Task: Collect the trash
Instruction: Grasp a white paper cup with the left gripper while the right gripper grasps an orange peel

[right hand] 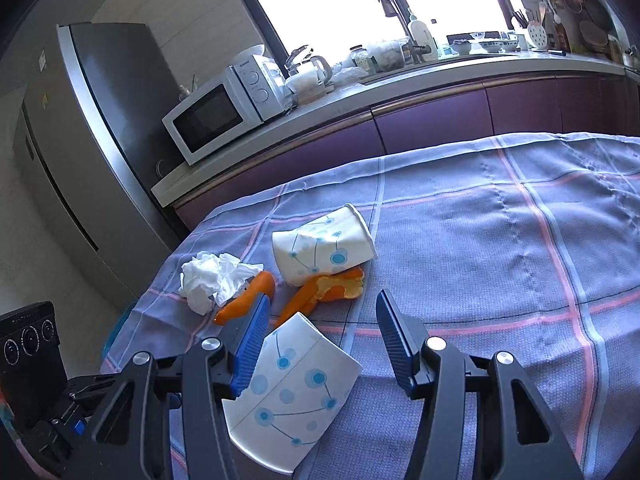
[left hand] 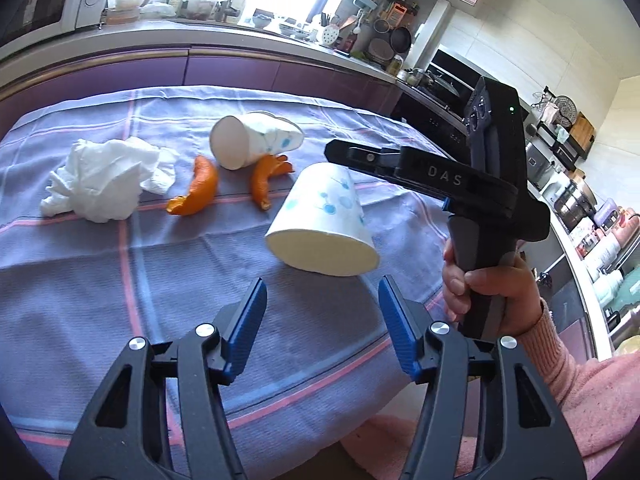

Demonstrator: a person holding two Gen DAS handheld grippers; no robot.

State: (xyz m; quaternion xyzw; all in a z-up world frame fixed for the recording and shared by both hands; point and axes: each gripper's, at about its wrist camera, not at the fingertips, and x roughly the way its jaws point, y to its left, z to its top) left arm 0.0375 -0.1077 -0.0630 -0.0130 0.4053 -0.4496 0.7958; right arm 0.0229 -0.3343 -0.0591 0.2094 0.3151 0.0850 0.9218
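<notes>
On the checked tablecloth (left hand: 100, 280) lie two white paper cups with blue dots, two orange peels and a crumpled tissue (left hand: 104, 180). The near cup (left hand: 320, 224) lies on its side, its mouth facing my left gripper (left hand: 322, 312), which is open and empty just short of it. The far cup (left hand: 252, 140) is dented and rests against one peel (left hand: 268, 178); the other peel (left hand: 196, 192) lies beside the tissue. My right gripper (right hand: 320, 328) is open over the near cup (right hand: 292, 392). The cup sits low between the jaws, by the left pad and apart from the right one.
A hand (left hand: 488, 280) in a pink sleeve holds the right gripper's handle at the table's right side. Behind the table runs a purple-fronted counter (right hand: 440, 120) with a microwave (right hand: 216, 116); a fridge (right hand: 80, 140) stands past the table's left edge. The cloth's right half (right hand: 520, 260) is bare.
</notes>
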